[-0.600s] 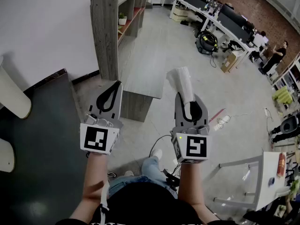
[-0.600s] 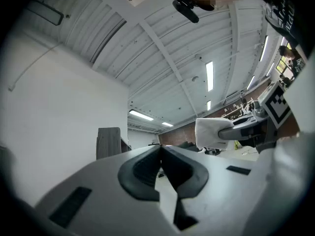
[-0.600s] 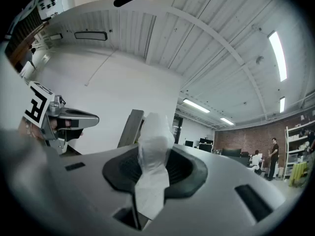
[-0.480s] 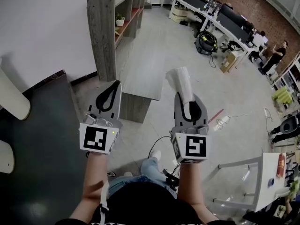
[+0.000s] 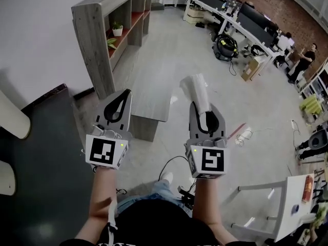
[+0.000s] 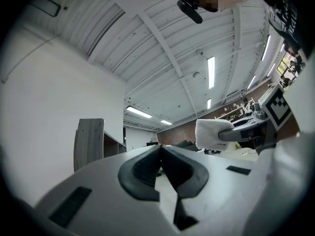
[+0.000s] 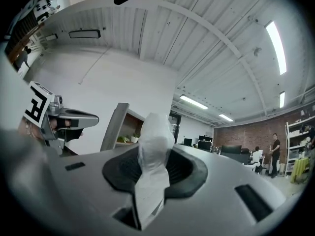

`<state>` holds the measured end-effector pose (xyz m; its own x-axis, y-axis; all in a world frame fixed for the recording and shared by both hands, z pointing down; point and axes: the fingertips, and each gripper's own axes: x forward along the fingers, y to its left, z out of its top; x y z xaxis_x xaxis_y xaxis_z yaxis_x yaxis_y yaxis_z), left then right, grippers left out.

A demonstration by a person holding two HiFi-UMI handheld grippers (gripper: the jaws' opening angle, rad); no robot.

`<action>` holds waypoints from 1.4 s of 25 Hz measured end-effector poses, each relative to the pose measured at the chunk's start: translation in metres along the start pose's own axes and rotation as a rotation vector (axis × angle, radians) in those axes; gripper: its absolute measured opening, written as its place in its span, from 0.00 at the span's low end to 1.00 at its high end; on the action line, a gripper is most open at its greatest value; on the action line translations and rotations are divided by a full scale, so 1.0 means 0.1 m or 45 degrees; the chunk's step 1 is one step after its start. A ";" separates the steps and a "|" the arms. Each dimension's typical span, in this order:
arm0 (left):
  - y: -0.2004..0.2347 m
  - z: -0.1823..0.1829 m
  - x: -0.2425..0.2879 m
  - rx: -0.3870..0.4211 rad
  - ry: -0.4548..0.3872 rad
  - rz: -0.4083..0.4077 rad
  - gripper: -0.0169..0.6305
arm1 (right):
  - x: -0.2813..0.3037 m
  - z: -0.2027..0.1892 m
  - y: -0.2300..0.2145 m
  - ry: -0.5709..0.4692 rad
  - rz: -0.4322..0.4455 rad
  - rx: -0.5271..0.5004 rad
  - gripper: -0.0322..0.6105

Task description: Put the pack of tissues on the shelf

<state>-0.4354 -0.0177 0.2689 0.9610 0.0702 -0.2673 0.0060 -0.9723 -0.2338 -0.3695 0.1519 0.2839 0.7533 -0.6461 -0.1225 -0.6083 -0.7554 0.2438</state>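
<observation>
A white pack of tissues [image 5: 198,92] sticks out forward from my right gripper [image 5: 201,116], whose jaws are shut on it; in the right gripper view the pack [image 7: 153,156] stands squeezed between the dark pads. My left gripper [image 5: 121,100] is held beside it, jaws shut with nothing between them [image 6: 161,154]. The grey wooden shelf [image 5: 97,40] with open compartments stands ahead and to the left against the white wall. A low grey bench [image 5: 149,94] lies in front of it, below both grippers. From the left gripper view the pack [image 6: 210,133] shows to the right.
Small potted plants [image 5: 117,31] sit in the shelf's compartments. A dark floor mat [image 5: 41,147] lies at the left. Desks with monitors [image 5: 241,19], a vacuum cleaner [image 5: 225,46] and people [image 5: 302,60] fill the far right. A white table [image 5: 287,199] stands at the lower right.
The view has swung so the shelf appears farther left and shows more of its compartments. Both grippers keep their pose, the tissues still held in the right one.
</observation>
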 end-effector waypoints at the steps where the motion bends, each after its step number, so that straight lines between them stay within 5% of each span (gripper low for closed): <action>1: 0.00 -0.04 0.09 -0.003 0.006 0.007 0.04 | 0.08 -0.04 -0.07 -0.001 0.006 0.005 0.23; 12: -0.26 -0.28 1.34 -0.019 0.005 0.072 0.04 | 0.86 -0.34 -1.12 -0.016 0.060 0.004 0.23; 21: -0.80 -0.51 2.18 -0.023 0.023 0.025 0.04 | 1.07 -0.66 -2.07 0.015 0.003 0.073 0.23; 35: -1.15 -0.74 3.10 -0.030 0.019 -0.060 0.04 | 1.29 -1.04 -2.88 0.046 -0.108 0.086 0.23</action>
<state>-0.1181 0.0995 0.2819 0.9635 0.1129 -0.2426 0.0576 -0.9729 -0.2240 -0.0708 0.2978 0.2983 0.8106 -0.5762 -0.1048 -0.5565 -0.8135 0.1687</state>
